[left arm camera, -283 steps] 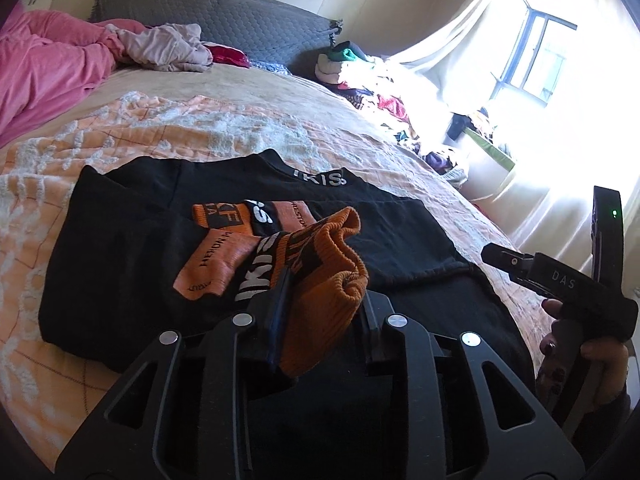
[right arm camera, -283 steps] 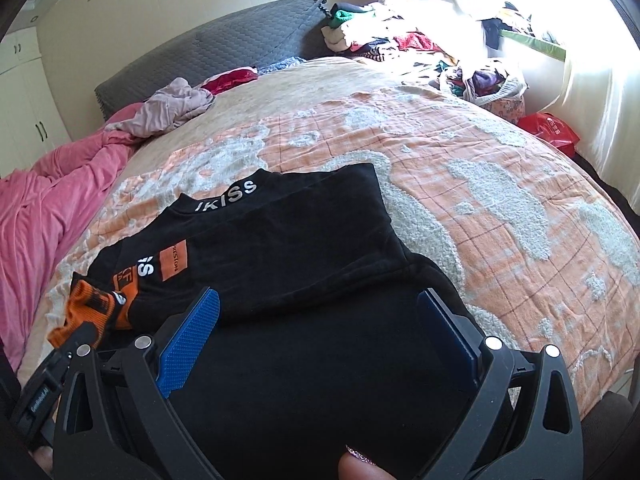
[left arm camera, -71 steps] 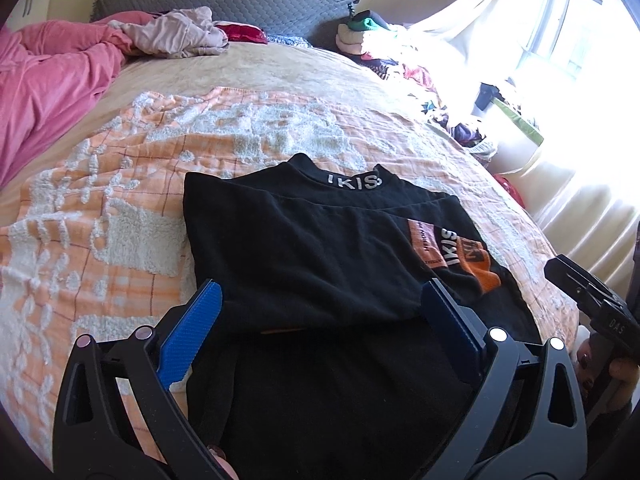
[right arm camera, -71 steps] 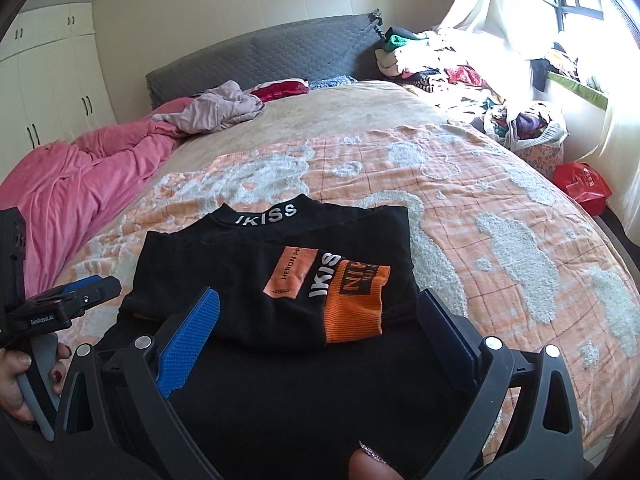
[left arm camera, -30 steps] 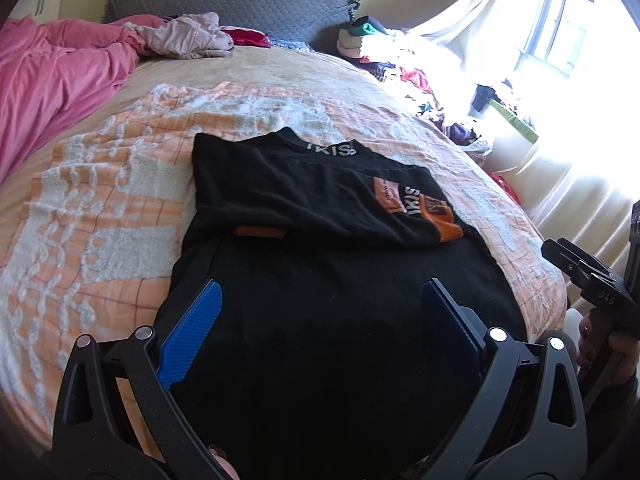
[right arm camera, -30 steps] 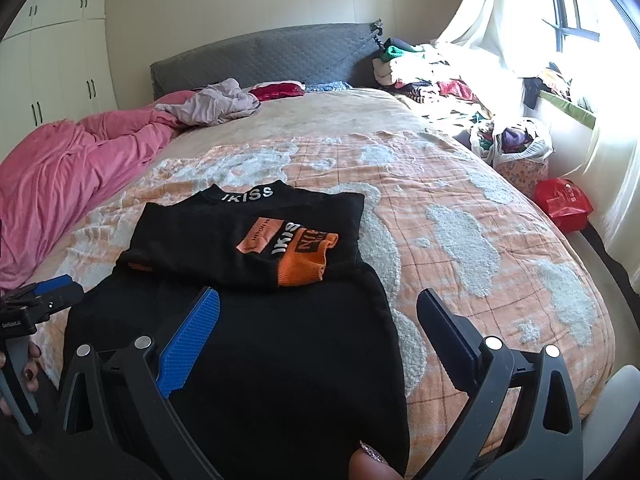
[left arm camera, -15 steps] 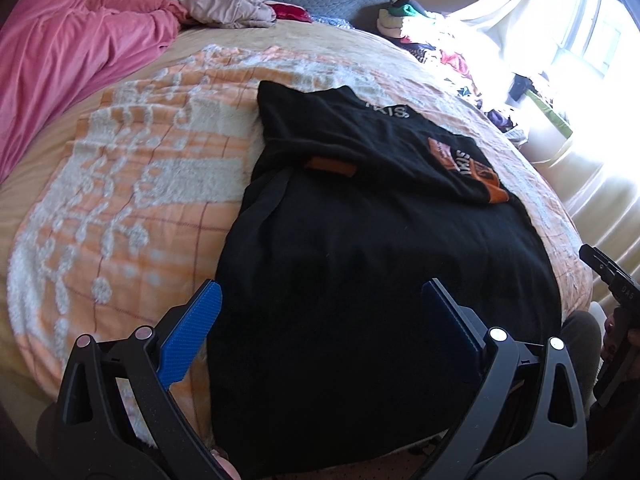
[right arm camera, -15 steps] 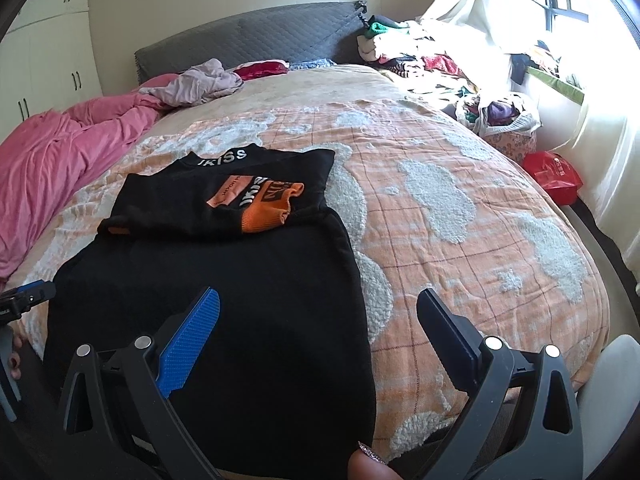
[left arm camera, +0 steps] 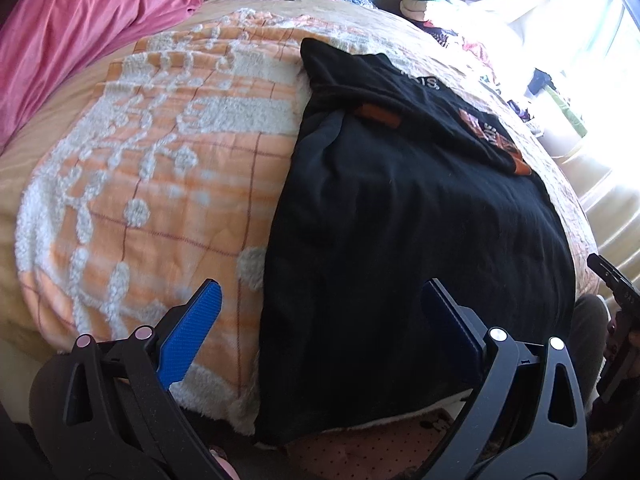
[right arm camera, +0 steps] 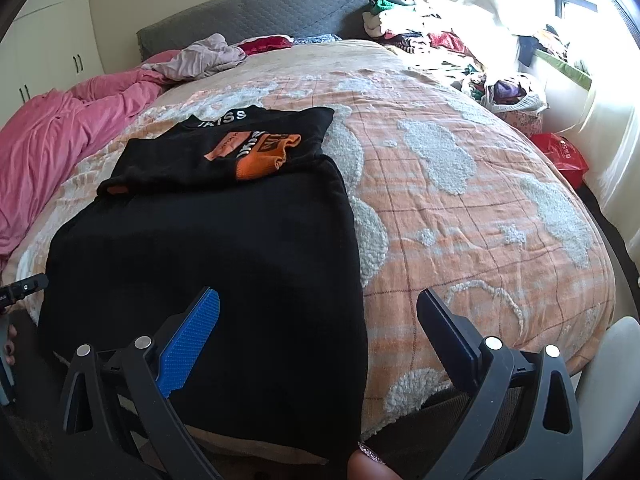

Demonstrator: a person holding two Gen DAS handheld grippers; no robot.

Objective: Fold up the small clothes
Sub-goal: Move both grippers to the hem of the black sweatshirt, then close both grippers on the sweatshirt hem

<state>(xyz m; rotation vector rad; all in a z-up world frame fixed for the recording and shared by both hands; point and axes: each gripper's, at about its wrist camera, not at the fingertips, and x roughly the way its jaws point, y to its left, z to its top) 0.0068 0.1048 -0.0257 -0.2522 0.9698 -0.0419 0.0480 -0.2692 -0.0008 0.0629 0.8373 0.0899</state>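
Note:
A black top (left arm camera: 400,208) (right arm camera: 208,248) lies flat on the bed, neck away from me and its hem hanging over the near edge. Both sleeves are folded across its chest; the orange cuffs (right arm camera: 260,160) (left arm camera: 376,114) rest on the black cloth. My left gripper (left arm camera: 320,300) is open above the hem's left side, with nothing between its blue pads. My right gripper (right arm camera: 318,304) is open over the hem's right side and also holds nothing. Each gripper shows at the edge of the other's view: the right gripper (left arm camera: 616,284), the left gripper (right arm camera: 24,284).
An orange and white tufted bedspread (right arm camera: 460,200) covers the bed. A pink duvet (right arm camera: 60,128) is bunched at the left, and a mauve garment (right arm camera: 200,56) lies by the grey headboard (right arm camera: 260,12). Piled clothes (right arm camera: 420,36) and a red bag (right arm camera: 560,156) sit on the right.
Both grippers have drawn back from the folded sleeves toward the foot of the bed, open all the while. The hem and the bed's near edge have come into view.

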